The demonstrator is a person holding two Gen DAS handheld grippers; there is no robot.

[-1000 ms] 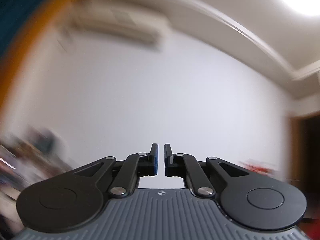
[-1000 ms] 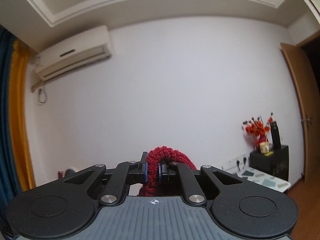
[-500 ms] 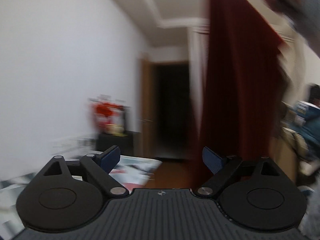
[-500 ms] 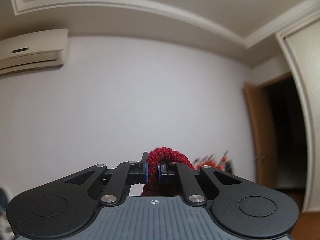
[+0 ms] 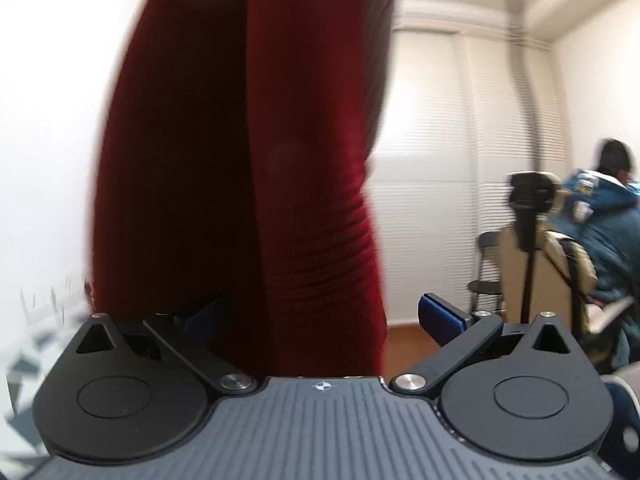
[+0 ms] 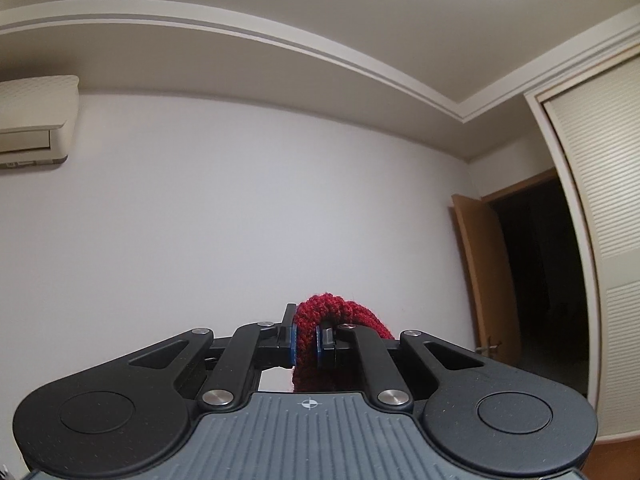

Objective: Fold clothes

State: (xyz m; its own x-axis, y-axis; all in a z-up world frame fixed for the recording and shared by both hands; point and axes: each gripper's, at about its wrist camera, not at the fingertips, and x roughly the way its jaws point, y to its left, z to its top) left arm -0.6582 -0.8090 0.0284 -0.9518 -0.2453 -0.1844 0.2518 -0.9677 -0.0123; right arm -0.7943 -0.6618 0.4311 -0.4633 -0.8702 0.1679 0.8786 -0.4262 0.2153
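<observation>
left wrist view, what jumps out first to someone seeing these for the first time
A dark red knitted garment hangs down the middle of the left wrist view and fills most of it, its lower part between the fingers of the left gripper, whose jaws are opening. In the right wrist view, the right gripper is shut on a bunched edge of that red knit, held up against a bare white wall.

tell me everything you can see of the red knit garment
The red knit garment is dark red with a ribbed, chunky knit that looks like wool. It hangs upright as a long drape, blurred, a vertical fold down its middle. A bunched edge is pinched between the pads of the right gripper, which holds it up. Its lower part hangs between the fingers of the left gripper, whose jaws are opening; the pads do not press on it.
</observation>
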